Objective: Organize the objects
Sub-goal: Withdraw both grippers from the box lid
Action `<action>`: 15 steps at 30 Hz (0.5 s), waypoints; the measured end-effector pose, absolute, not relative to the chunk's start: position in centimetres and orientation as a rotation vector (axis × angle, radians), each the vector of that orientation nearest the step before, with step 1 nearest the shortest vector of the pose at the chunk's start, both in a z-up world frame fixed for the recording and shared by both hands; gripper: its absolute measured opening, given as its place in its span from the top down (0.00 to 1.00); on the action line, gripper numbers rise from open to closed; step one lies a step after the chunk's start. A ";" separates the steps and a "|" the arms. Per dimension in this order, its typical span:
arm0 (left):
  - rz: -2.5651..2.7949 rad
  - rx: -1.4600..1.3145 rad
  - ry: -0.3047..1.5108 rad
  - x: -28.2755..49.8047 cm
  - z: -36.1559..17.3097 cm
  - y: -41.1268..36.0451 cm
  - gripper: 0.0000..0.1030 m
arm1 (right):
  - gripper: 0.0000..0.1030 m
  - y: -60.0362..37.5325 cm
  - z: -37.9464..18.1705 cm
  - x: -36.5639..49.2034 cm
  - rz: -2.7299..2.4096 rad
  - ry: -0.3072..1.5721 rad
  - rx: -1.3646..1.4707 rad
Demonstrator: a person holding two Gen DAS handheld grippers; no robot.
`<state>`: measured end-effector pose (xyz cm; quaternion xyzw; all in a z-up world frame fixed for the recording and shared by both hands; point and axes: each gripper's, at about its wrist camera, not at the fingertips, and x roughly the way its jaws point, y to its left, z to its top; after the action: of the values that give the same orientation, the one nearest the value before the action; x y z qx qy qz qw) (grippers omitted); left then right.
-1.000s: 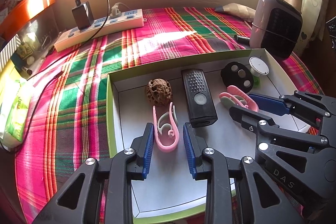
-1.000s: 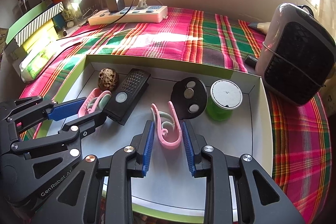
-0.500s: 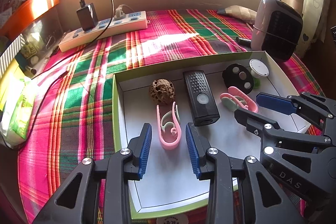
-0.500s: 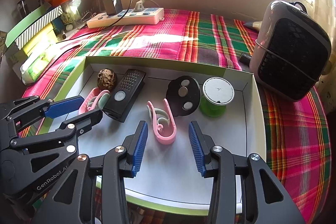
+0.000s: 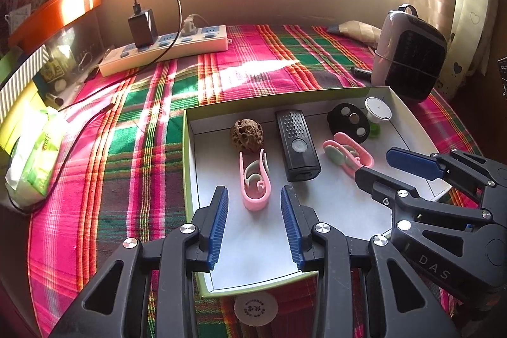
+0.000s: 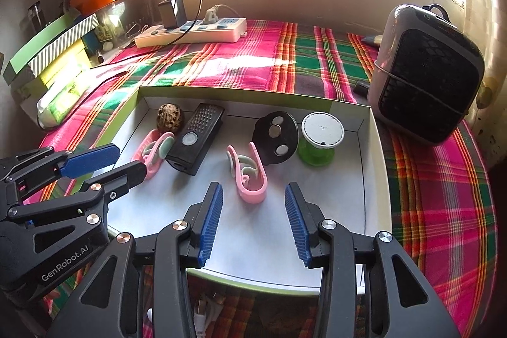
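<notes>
A shallow white tray (image 5: 187, 167) (image 6: 377, 179) with a green rim lies on the plaid cloth. Two pink clips lie flat in it. One clip (image 5: 255, 200) sits just ahead of my left gripper (image 5: 253, 191), whose jaws are opening and do not touch it. The other clip (image 6: 250, 195) lies between the tips of my right gripper (image 6: 253, 186), which stands open and clear of it. Each gripper shows in the other's view: the right gripper (image 5: 391, 168) and the left gripper (image 6: 117, 162). A brown walnut (image 5: 247, 135), a black remote (image 5: 296, 144), a black disc (image 6: 275, 137) and a green spool (image 6: 320, 141) share the tray.
A small heater (image 6: 427, 78) stands close to the tray's far right corner. A white power strip (image 5: 164, 49) with a charger lies at the back. A tissue pack (image 5: 35, 160) and stacked boxes (image 6: 50, 46) line the left side. A round label (image 5: 256, 308) lies in front of the tray.
Both pairs of jaws have spread apart from the pink clips, which stay lying in the tray. Both grippers have drawn back a little.
</notes>
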<state>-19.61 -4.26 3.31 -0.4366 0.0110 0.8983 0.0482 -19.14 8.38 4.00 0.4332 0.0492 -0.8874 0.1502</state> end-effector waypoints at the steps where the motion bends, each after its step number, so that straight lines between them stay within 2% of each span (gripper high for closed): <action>1: 2.741 -1.328 0.029 -19.4 3.4 -4.3 0.68 | 0.59 8.5 4.1 -19.0 -2.550 0.136 1.241; 15: 2.779 -1.265 -0.005 -15.7 4.8 -5.0 0.68 | 0.59 9.0 5.9 -15.9 -2.598 0.115 1.159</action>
<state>-15.72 -5.00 4.85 -0.4138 -0.0017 0.9093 0.0440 -15.87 9.04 5.86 0.4028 0.0400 -0.9025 0.1468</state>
